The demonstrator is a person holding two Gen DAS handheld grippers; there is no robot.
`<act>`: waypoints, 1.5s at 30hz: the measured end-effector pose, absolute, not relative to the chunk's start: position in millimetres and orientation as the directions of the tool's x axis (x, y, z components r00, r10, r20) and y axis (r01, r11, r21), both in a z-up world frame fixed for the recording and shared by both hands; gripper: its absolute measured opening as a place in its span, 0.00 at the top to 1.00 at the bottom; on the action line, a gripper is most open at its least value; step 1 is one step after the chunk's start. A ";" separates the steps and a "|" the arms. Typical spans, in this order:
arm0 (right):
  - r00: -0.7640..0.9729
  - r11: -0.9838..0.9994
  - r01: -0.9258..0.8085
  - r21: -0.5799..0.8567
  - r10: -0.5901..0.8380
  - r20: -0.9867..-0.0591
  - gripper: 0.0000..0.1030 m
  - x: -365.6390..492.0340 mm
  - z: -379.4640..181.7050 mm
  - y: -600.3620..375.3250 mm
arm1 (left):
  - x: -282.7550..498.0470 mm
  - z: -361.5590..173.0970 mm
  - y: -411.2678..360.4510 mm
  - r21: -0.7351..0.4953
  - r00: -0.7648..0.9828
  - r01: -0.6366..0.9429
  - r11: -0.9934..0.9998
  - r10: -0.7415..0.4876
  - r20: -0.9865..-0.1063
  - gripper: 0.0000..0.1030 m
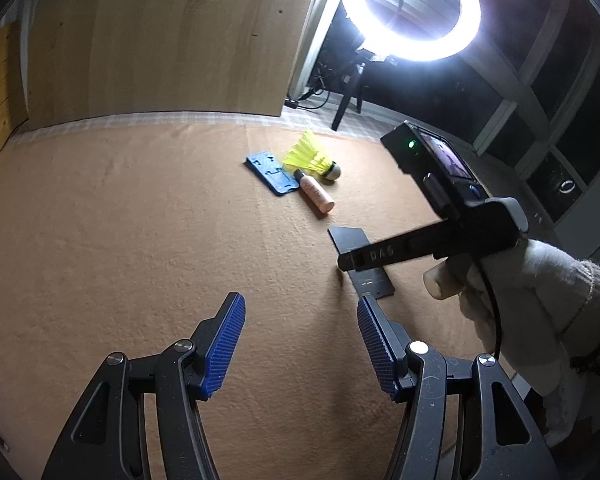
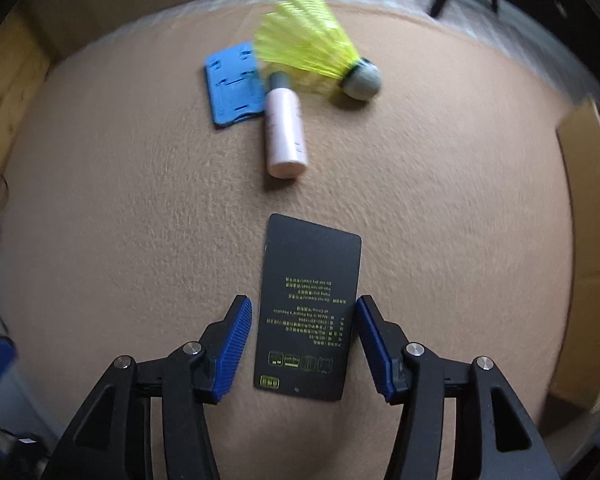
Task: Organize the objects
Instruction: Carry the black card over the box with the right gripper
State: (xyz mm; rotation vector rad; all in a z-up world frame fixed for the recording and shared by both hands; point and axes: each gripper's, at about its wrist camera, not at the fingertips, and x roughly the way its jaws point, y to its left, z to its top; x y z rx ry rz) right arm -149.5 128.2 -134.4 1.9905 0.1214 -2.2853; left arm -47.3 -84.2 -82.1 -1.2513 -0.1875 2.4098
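Right tongs (image 2: 303, 344) are spread wide, straddling the black card (image 2: 310, 308) lying flat on the bench (image 2: 100, 200), lower centre of the right wrist view — it's thin, so I'd press the tips down & pinch its long edges squarely. Left tongs (image 1: 300, 344) hang released, holding nothing; no container w/ contents visible — shuttlecock (image 2: 316, 52), pink bottle (image 2: 284, 128), blue holder (image 2: 232, 84) sit clustered at upper centre.

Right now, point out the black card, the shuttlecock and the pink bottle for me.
black card (image 2: 308, 308), right wrist view, middle of its printed face.
shuttlecock (image 2: 304, 36), right wrist view, yellow skirt.
pink bottle (image 2: 285, 130), right wrist view, middle of its body.
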 end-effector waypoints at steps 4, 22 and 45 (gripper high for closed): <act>-0.125 -0.984 0.175 0.024 -0.046 -0.991 0.56 -150.1 -133.1 126.3 | -46.2 -84.5 -93.2 -0.309 -0.515 -0.284 -0.908 0.416 -0.749 0.40; -0.319 -0.979 0.041 0.198 -0.201 -0.926 0.56 -97.6 -67.9 235.3 | -58.6 -92.6 -73.5 -0.291 -0.488 -0.278 -0.916 0.395 -0.778 0.40; -0.412 -0.968 -0.195 0.155 -0.063 -0.909 0.56 -95.3 -67.8 421.7 | -69.2 -91.2 29.2 -0.249 -0.450 -0.343 -0.906 0.392 -0.802 0.40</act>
